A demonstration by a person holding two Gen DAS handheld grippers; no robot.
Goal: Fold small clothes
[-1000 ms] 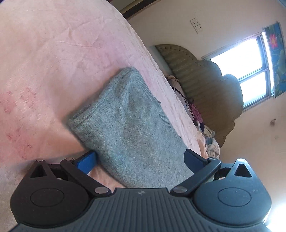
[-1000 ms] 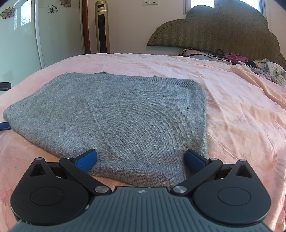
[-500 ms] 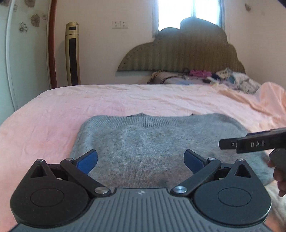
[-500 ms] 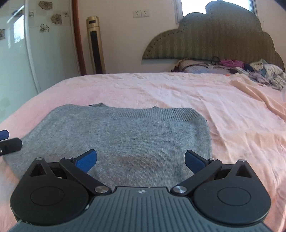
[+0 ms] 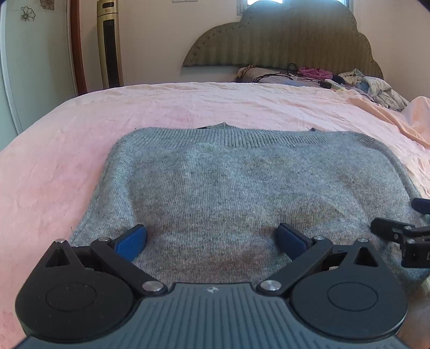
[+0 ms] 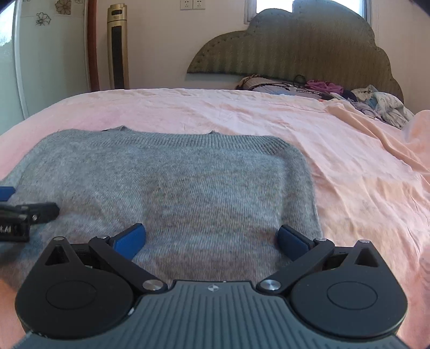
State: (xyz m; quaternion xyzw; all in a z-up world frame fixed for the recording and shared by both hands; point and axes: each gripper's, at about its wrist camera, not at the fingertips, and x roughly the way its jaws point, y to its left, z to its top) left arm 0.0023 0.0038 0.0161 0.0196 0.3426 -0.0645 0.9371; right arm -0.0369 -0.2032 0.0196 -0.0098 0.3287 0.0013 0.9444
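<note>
Both grippers [image 5: 212, 237] [image 6: 212, 237] spread-jawed over grey sweater [image 5: 242, 182]

A bedroom in a home is showing here: a wide bed [image 5: 188, 107] under a pink sheet is filling both views, with a scalloped padded headboard [image 5: 282, 35] standing against the wall. Loose clothes [image 6: 381, 103] are lying heaped at the bed's head end, and a tower fan [image 6: 117, 45] is standing beside wall sockets [image 6: 192, 4].

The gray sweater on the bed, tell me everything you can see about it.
The gray sweater is a fine-ribbed knit with a ribbed band along its far edge. It lies flat, folded into a rough rectangle, on the pink bedsheet. Both open tools, left and right, hover at its near edge; contact can't be judged.
</note>
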